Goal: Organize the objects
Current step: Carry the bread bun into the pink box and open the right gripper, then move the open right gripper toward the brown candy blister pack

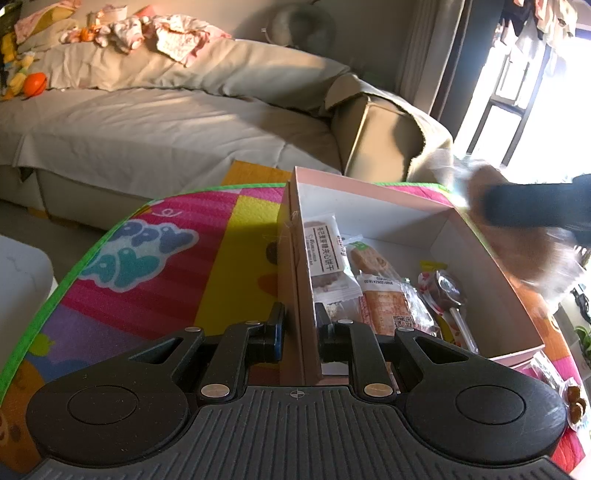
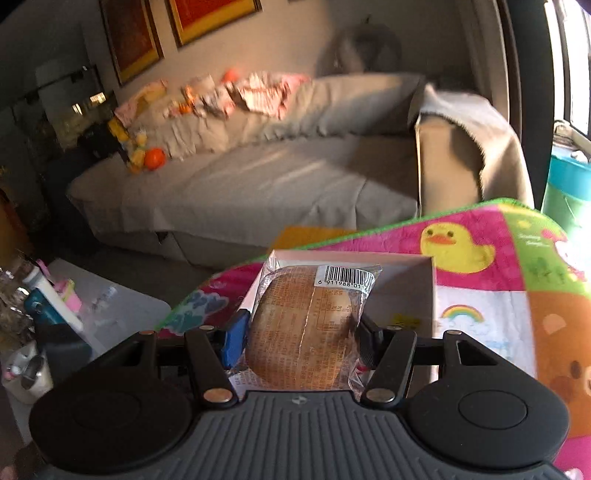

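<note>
Snacks [image 1: 373, 295] in clear wrappers lie side by side in an open pink box [image 1: 480, 236] on a bright play mat [image 1: 155, 258], with a beige sofa [image 1: 166, 122] behind.

Left gripper [image 1: 300, 325] is pinched on the box's near left wall, one finger [image 1: 275, 332] outside and the other inside, the jaws nearly pressed together with only the cardboard between them. Within the box, a biscuit pack [image 1: 327, 251] with a printed label lies against that wall; an orange-brown bar [image 1: 388, 306] rests just beside it; a lollipop [image 1: 448, 291] on a white stick lies further right, near the box's right wall.

Right gripper [image 2: 301, 338] holds a round cake [image 2: 306, 332] in a clear wrapper, the blue-padded finger [image 2: 234, 341] pressing one side and the black finger the other, jaws about half spread around it. A barcode label sits at the wrapper's far end. In the right wrist view the cake hangs above the box [image 2: 430, 291], whose white inner walls show beyond and beside it. In the left wrist view the same gripper [image 1: 532, 206] appears as a dark, motion-blurred shape over the box's far right corner, the cake a brown smear around it.

Another wrapped snack [image 1: 569, 391] lies on the mat outside the box's right side. Clothes [image 1: 147, 29] and an orange ball [image 1: 35, 83] sit on the sofa.
</note>
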A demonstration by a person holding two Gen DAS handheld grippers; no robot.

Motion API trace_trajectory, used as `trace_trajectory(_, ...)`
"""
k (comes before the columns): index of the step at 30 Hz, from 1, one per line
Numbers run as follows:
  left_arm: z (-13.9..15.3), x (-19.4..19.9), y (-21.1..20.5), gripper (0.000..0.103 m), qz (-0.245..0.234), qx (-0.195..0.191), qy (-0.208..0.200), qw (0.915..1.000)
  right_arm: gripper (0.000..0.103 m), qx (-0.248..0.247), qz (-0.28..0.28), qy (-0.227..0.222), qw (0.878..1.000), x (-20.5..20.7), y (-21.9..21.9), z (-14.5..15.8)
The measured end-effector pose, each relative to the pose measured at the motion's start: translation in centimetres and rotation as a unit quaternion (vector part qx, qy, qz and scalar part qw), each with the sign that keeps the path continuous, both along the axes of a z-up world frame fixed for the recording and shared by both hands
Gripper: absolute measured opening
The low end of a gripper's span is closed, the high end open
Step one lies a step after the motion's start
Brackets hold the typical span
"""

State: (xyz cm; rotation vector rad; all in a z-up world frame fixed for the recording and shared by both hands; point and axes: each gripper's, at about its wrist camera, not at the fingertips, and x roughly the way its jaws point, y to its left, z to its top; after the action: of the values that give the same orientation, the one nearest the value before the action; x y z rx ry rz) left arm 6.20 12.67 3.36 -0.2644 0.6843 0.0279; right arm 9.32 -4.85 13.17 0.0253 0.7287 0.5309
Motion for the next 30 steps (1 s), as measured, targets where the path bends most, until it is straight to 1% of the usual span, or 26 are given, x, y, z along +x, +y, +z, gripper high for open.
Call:
trace_trajectory(2,0.0,0.0,0.0,0.019,-0.001,-0.001,-0.001,1.0000,0.059,-0.004,-0.005,-0.008,1.000,1.1,1.2,-0.3)
trace_trajectory(5,0.1,0.0,0.1,0.019,-0.003,-0.003,-0.001,1.0000,0.060,0.014,-0.018,-0.025,0.999,2.5,2.1,-0.2)
trace_trajectory(6,0.0,-0.2,0.3,0.019,-0.003,-0.003,-0.001,1.0000,0.064,0.021,-0.020,-0.027,0.999,3.0,2.2,-0.2)
trace_trajectory(7,0.0,-0.2,0.3,0.019,-0.003,-0.003,-0.001,1.0000,0.069,0.028,-0.020,-0.022,0.999,3.6,2.2,-0.3)
trace_trajectory(9,0.0,-0.2,0.4,0.019,-0.003,-0.003,-0.002,1.0000,0.073,0.035,-0.025,-0.015,0.999,4.0,2.0,-0.6)
trace_trajectory(13,0.0,-0.2,0.4,0.019,-0.003,-0.003,-0.002,1.0000,0.075,0.015,-0.036,-0.010,0.999,3.5,0.5,-1.6)
trace_trajectory(16,0.0,-0.3,0.4,0.019,-0.003,-0.004,-0.002,1.0000,0.075,-0.001,-0.052,-0.012,0.999,2.4,-1.7,-2.2)
trace_trajectory(19,0.0,-0.3,0.4,0.019,-0.003,-0.004,-0.002,1.0000,0.082,-0.019,-0.076,-0.026,0.997,0.7,-4.7,-2.4)
trace_trajectory(22,0.0,-0.2,0.4,0.019,-0.003,-0.004,-0.002,1.0000,0.084,-0.041,-0.108,-0.040,0.993,-1.0,-8.1,-2.6)
trace_trajectory(25,0.0,-0.2,0.4,0.019,-0.003,-0.003,-0.002,1.0000,0.084,-0.066,-0.152,-0.044,0.985,-2.7,-11.9,-3.3)
trace_trajectory(28,0.0,-0.2,0.4,0.019,-0.003,-0.004,-0.002,1.0000,0.084,-0.070,-0.204,-0.026,0.976,-4.0,-16.3,-4.4)
trace_trajectory(30,0.0,-0.2,0.4,0.019,-0.003,-0.004,-0.002,1.0000,0.084,-0.078,-0.244,-0.013,0.967,-4.7,-19.0,-5.4)
